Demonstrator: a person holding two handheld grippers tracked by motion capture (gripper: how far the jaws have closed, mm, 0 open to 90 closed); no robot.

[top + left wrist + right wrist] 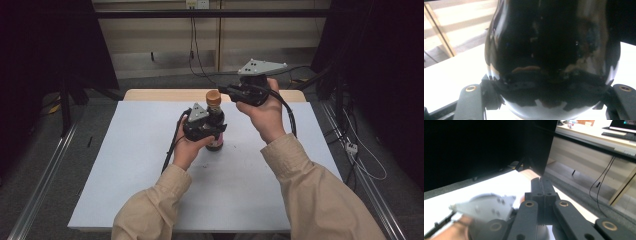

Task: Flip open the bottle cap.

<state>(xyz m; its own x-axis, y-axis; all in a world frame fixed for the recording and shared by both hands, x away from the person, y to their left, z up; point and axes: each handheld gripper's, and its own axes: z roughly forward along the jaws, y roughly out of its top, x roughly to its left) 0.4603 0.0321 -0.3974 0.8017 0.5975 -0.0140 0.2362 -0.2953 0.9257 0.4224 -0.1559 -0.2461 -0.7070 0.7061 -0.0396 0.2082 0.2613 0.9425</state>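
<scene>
Left tongs are clamped round the lower body of the bottle, one jaw each side; in the left gripper view the dark glass belly bulges out between them and the pads sit on the curve just above the pale label band. Bottle stands upright on the white tabletop, about mid-width, toward the far half.

Handling, my read:
- Glass, dark liquid inside, looks well filled, so heavy for its size and rigid. No give under the pads.
- Surface is glossy and rounded, so slippery; grip on the curve can ride up or down if squeezed harder. Label band is probably the better friction zone.
- Fragile: tip it or knock it on the tabletop edge and it breaks.
- Top-heavy-ish neck, so hold low for steadying, as now.

Farther out, right tongs are fully closed with nothing between them; the right gripper view shows both jaws pressed flat together. They sit just beside and slightly above the brown cap, tips pointing at it, not touching as far as I can tell.

Cap is small and probably ribbed plastic; take it across its diameter, square on, while the left side resists the twist. Right tongs need to open first.
</scene>
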